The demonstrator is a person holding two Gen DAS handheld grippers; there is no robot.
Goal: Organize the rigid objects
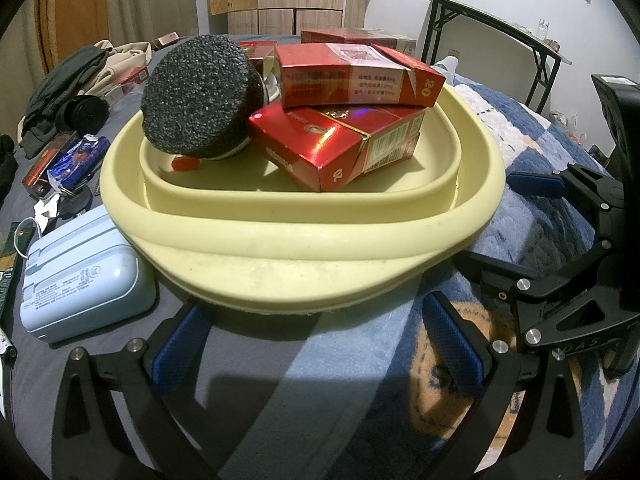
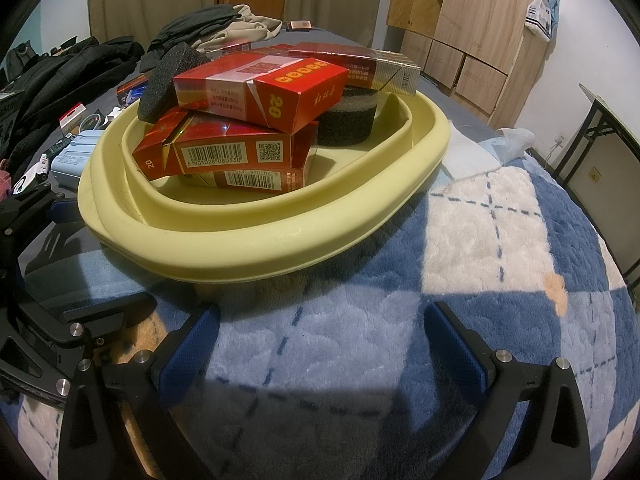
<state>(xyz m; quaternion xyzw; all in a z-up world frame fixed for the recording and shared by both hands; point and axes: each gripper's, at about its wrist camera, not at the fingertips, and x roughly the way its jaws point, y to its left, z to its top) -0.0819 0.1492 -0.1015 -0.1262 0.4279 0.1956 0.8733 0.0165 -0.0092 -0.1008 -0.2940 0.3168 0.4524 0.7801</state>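
Note:
A pale yellow basin rests on the bed. Inside it lie stacked red cigarette boxes and a black foam disc; a second black foam disc sits behind the boxes. My left gripper is open just short of the basin's near rim, holding nothing. My right gripper is open over the blanket, a little back from the basin. The right gripper also appears at the right edge of the left wrist view.
A light blue power bank lies left of the basin. Small packets, keys and a red box are scattered further left, with dark clothes behind. A blue and white checked blanket covers the right. A folding table stands by the wall.

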